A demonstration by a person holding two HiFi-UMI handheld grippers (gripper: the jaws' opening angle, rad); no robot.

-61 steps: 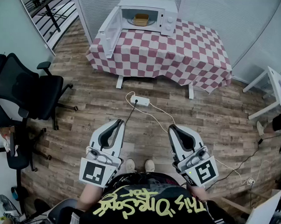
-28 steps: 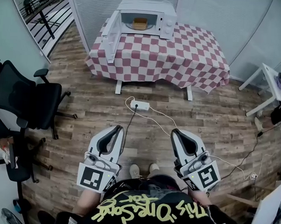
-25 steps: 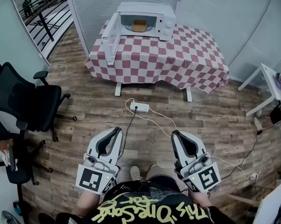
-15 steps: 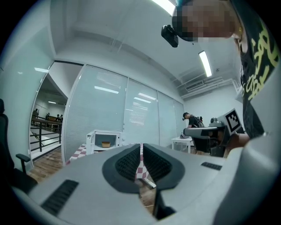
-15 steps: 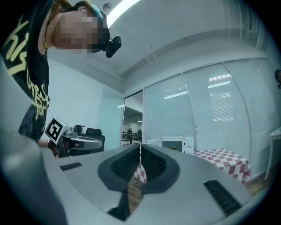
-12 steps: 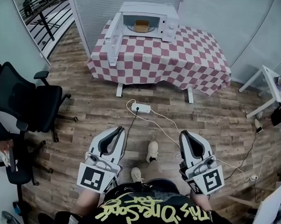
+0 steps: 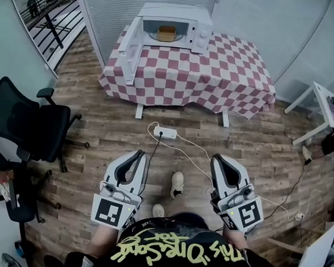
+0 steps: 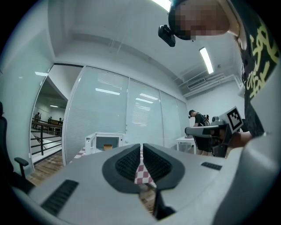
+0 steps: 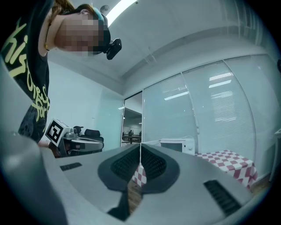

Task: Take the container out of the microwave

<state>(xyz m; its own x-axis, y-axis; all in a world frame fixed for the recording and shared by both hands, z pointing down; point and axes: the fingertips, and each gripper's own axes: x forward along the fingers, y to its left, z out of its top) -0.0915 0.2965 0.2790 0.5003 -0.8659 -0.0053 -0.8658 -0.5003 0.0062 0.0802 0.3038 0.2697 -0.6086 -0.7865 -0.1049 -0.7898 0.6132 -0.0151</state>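
One container (image 7: 166, 33) inside one open microwave (image 7: 200, 27)

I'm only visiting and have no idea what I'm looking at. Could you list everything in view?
microwave: one, white, door open, far left corner of the table
container: one, tan, inside the microwave
table: one, red-and-white checked cloth, by the far wall
power strip: one, white, on the wooden floor before the table
chairs: two, black, at the left
side table: one, white, at the right edge
bystander: one, dark clothes, far right
shoes: two, pale, between the grippers
left gripper: one, grey, shut, empty, low left
right gripper: one, grey, shut, empty, low right
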